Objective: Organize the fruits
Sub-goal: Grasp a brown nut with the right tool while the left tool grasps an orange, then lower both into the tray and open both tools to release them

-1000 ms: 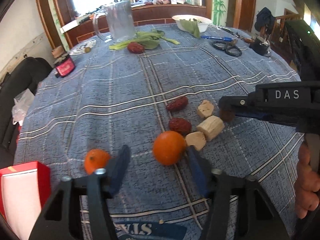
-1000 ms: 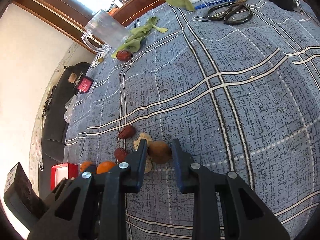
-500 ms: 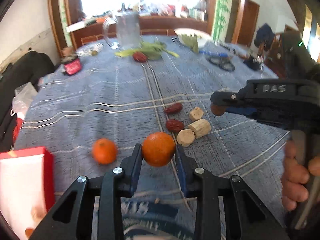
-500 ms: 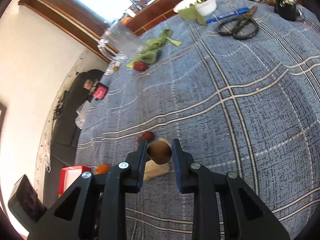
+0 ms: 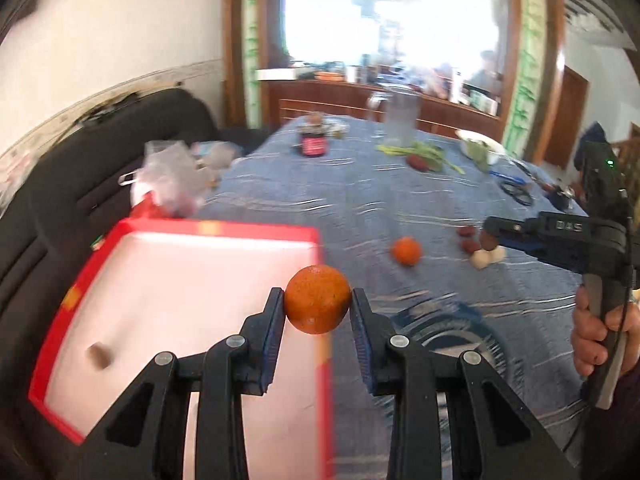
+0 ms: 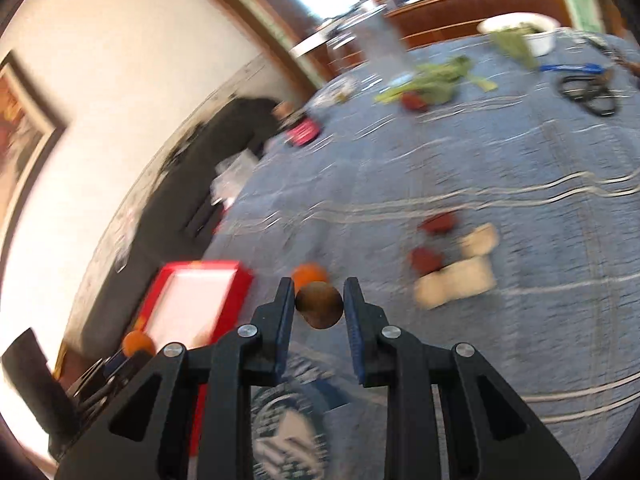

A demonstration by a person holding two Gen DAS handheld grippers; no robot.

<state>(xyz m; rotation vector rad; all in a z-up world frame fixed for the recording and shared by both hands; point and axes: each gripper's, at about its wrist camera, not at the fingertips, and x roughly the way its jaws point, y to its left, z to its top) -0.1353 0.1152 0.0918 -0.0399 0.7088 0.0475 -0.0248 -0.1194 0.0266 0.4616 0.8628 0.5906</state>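
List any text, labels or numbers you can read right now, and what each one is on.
"DAS": on the body of the right gripper, seen from the left wrist view; faint but legible.
Printed emblem on the tablecloth: lettering too blurred to read.
Red label on the dark jar: too small and blurred to read.
Red tray: no text visible.

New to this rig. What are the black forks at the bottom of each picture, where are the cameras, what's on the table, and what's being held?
No robot: a person holds a two-finger gripper in each hand. Each camera sits on its gripper and looks along the fingers. The left gripper clamps an orange above the edge of a red tray. The right gripper clamps a small brown fruit. On the blue tablecloth lie another orange, red dates and pale chunks.
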